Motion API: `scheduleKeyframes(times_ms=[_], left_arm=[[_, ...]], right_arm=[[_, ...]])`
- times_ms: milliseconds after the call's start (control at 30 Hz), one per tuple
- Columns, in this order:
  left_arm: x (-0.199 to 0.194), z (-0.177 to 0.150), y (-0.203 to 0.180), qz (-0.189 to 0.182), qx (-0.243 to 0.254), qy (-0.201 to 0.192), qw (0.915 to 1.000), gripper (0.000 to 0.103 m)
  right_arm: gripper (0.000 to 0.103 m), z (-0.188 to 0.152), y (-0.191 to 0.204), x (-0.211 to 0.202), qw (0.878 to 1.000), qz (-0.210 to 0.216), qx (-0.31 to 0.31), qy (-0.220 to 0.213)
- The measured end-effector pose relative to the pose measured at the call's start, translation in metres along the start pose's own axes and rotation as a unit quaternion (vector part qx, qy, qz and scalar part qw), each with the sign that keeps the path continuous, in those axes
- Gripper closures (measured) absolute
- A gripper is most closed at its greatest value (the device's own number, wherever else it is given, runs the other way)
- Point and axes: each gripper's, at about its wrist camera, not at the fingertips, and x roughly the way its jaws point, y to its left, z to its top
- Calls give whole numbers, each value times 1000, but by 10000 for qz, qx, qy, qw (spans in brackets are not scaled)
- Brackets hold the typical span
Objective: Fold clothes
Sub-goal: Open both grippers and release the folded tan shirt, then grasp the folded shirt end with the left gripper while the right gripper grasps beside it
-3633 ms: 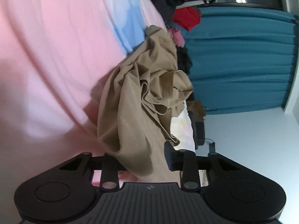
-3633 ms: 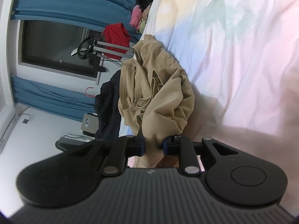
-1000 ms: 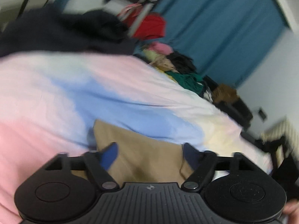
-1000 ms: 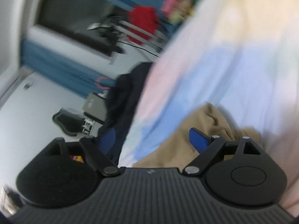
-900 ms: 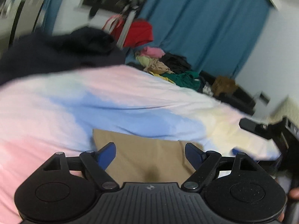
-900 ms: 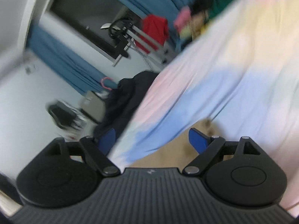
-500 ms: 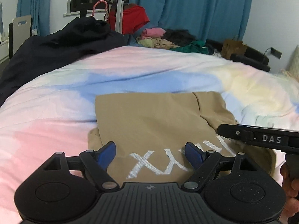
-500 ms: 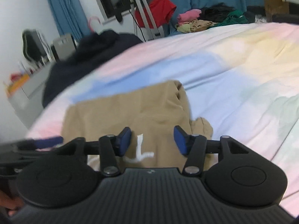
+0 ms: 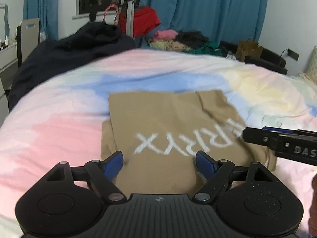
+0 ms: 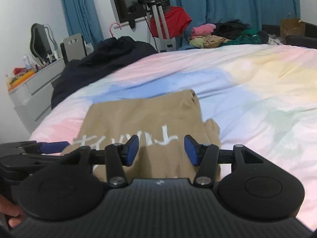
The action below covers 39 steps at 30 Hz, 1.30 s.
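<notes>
Since a moment ago: right gripper (image 10: 160, 150) jaws narrowed, gap remains | left gripper (image 9: 160, 163) spread wide, nothing gripped | both hang above tan shirt (image 9: 168, 123), lying flat on pastel bedcover (image 9: 59, 107)

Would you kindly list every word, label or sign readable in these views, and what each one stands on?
"DAS": white letters on the side of the right gripper, cut off by the picture's edge.
White lettering on the tan shirt: upside down and blurred, not reliably readable in either view.
Nothing else is legible.
</notes>
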Motion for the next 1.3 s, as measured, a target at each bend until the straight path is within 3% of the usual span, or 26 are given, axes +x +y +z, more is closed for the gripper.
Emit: scheduleKeyframes(times_ms=[133, 300, 467, 600, 800, 933, 1100, 1233, 1300], left_arm=[[-2, -3, 12, -221, -499, 241, 9982, 21], [-29, -2, 28, -707, -1129, 312, 9906, 24], [-49, -13, 48, -1453, -2168, 545, 9638, 22], [-40, -31, 67, -1854, -2925, 1021, 9325, 22], [-8, -38, 74, -1902, -3442, 1131, 9124, 21], [18, -37, 75, -1844, -3530, 1048, 9113, 22], [3, -29, 69, -2203, -3355, 440, 9149, 20], [-1, -34, 71, -2319, -3493, 274, 9074, 19], [7, -41, 77, -2255, -3769, 406, 8975, 24]], right_arm=[[51, -18, -3, 17, 9994, -66, 43, 345], [51, -17, -10, 18, 9987, 40, 367, 362], [51, -16, -17, 19, 9966, 154, 706, 386], [51, -15, -18, 20, 9959, 168, 798, 388], [50, -15, -22, 20, 9939, 228, 1010, 385], [49, -14, -25, 21, 9919, 275, 1179, 391], [49, -14, -28, 21, 9905, 288, 1293, 381], [49, -13, -30, 22, 9891, 287, 1394, 384], [50, -13, -29, 22, 9895, 276, 1361, 392]])
